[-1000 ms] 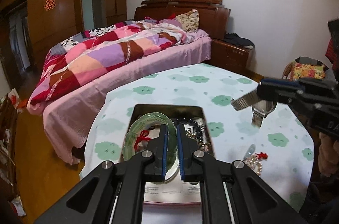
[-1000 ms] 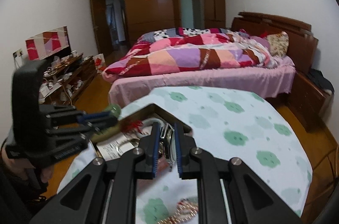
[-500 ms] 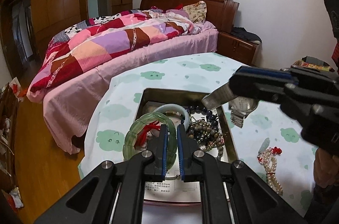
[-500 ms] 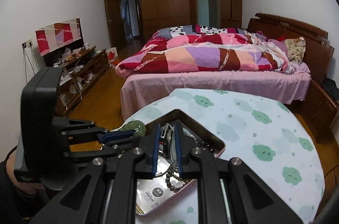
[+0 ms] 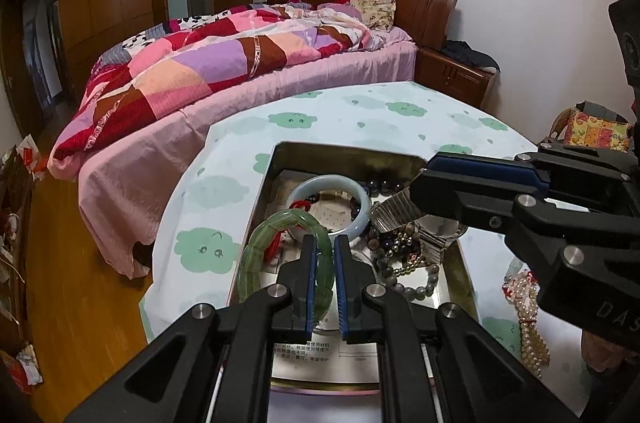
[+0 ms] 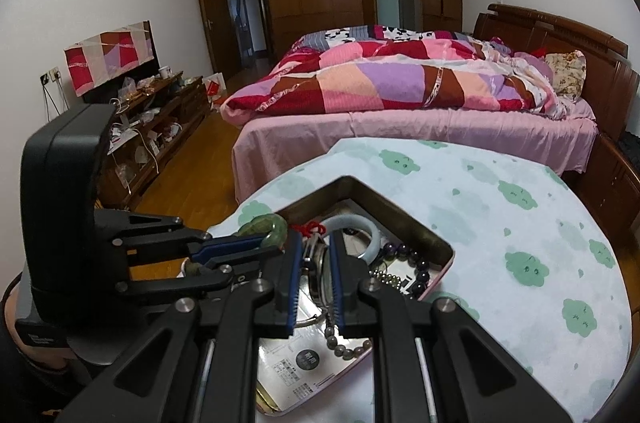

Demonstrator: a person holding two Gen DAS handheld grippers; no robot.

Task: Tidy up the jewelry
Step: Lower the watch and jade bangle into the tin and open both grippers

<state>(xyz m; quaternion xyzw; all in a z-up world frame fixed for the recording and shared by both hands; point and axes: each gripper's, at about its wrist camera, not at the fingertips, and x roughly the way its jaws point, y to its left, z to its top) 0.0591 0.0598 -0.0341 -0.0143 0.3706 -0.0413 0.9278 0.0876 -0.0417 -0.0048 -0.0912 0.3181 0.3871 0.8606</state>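
Observation:
A metal tin (image 5: pixel 340 153) on the round table holds a pale blue bangle (image 5: pixel 360 193), bead bracelets (image 5: pixel 404 255) and chains. My left gripper (image 5: pixel 322 247) is shut on a green jade bangle (image 5: pixel 260 243) and holds it over the tin's left side. My right gripper (image 6: pixel 314 251) is shut on a silver metal watch (image 5: pixel 434 227), holding it low over the beads in the tin; the watch (image 6: pixel 318 273) also shows between its fingers. The green bangle (image 6: pixel 264 225) and the tin (image 6: pixel 404 223) show in the right wrist view.
A pearl necklace with a red tassel (image 5: pixel 528 307) lies on the cloud-print tablecloth (image 5: pixel 360 111) right of the tin. A bed with a patchwork quilt (image 5: pixel 224 63) stands behind the table. A low cabinet (image 6: pixel 152 119) stands along the left wall.
My right gripper has carried the watch from the open tablecloth leftward and down into the tin. My left gripper has kept hold of the green bangle over the tin.

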